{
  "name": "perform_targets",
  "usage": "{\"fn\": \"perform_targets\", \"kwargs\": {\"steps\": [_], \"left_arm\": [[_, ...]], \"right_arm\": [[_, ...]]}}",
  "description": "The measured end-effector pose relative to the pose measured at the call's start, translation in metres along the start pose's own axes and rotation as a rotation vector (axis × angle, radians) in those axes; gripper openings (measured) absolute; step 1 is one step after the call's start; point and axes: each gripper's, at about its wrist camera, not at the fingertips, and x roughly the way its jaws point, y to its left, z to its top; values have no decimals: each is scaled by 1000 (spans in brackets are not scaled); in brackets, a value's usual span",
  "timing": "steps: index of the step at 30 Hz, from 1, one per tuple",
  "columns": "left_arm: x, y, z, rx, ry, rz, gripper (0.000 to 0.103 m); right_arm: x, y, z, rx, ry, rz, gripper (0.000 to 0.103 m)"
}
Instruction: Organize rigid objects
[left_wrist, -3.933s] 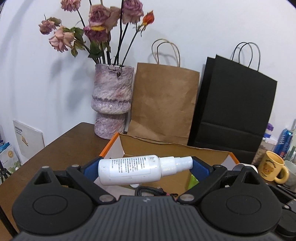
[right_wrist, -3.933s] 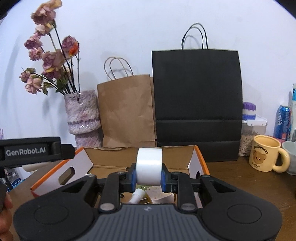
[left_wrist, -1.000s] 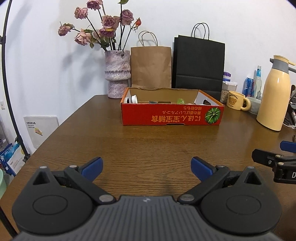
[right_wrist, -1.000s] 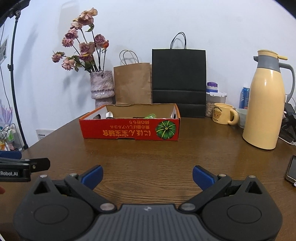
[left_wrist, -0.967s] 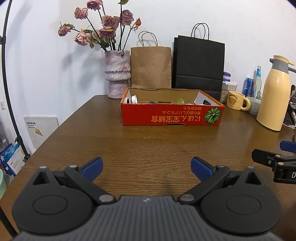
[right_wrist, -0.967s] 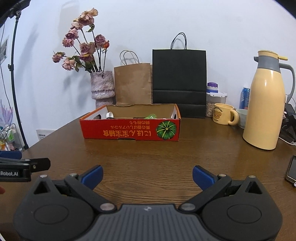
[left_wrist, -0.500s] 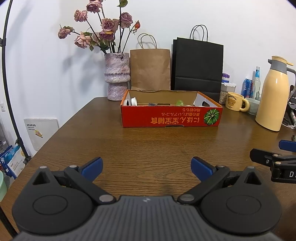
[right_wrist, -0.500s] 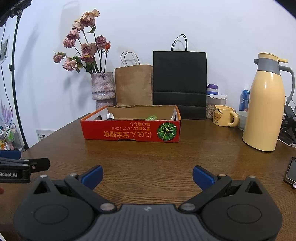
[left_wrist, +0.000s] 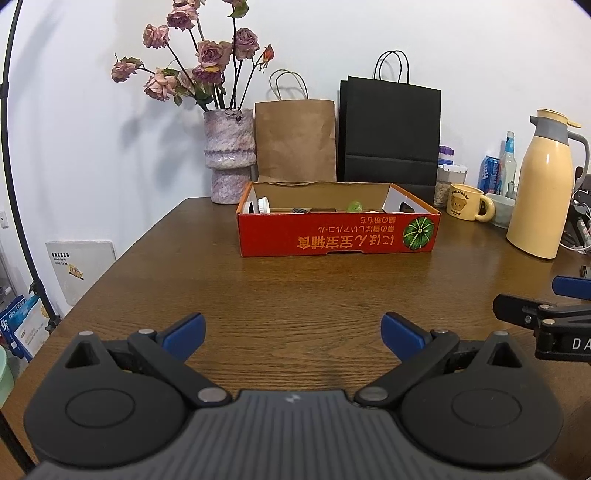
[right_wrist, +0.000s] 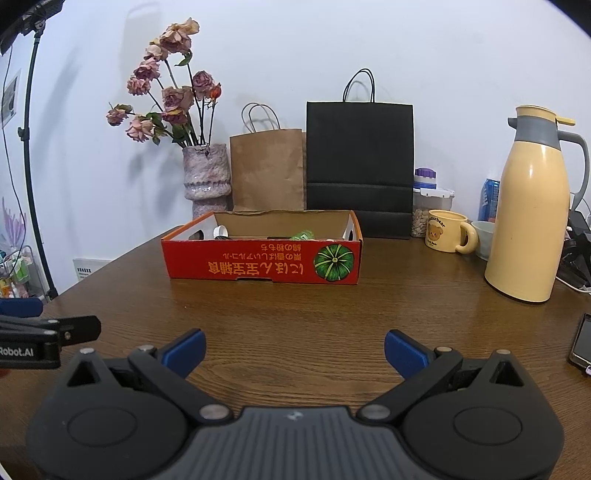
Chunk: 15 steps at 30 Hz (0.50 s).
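Here, L→R across the wooden table (left_wrist: 295, 291). Far left, off the table edge: black stand pole (left_wrist: 22, 221), cut by frame top; white card w/ small print (left_wrist: 79, 267), text too small to read. Back left: mottled vase (left_wrist: 229, 157) w/ dried roses (left_wrist: 207, 55), top blooms cropped in left wrist view. Beside it brown paper bag (left_wrist: 295, 142), then black paper bag (left_wrist: 389, 133), both against the wall.

Centre: red cardboard box (left_wrist: 336, 236) w/ printed pumpkin, well ahead of both tools. Contents mostly hidden by front wall; only a white round item (left_wrist: 263, 205) at its left end, a green bit (left_wrist: 355, 206) mid-right, dark thin things between, not identifiable.

Left gripper (left_wrist: 291, 332): blue pads wide apart, nothing between, low over bare table. Right gripper (right_wrist: 294, 350): same, spread wide, empty; its side shows at right edge of left view, partly cut.

Right: bear mug (right_wrist: 448, 230), jar behind it half hidden, cream thermos jug (right_wrist: 530, 221), blue can (right_wrist: 488, 199) partly behind jug. Phone (right_wrist: 583, 345) cut by right edge.
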Motion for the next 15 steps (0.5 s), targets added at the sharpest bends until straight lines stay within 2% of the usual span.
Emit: {"fn": "perform_targets", "kwargs": {"steps": [15], "left_arm": [[3, 1, 0, -3, 9, -11, 103]], "right_arm": [[2, -2, -2, 3, 4, 1, 103]]}}
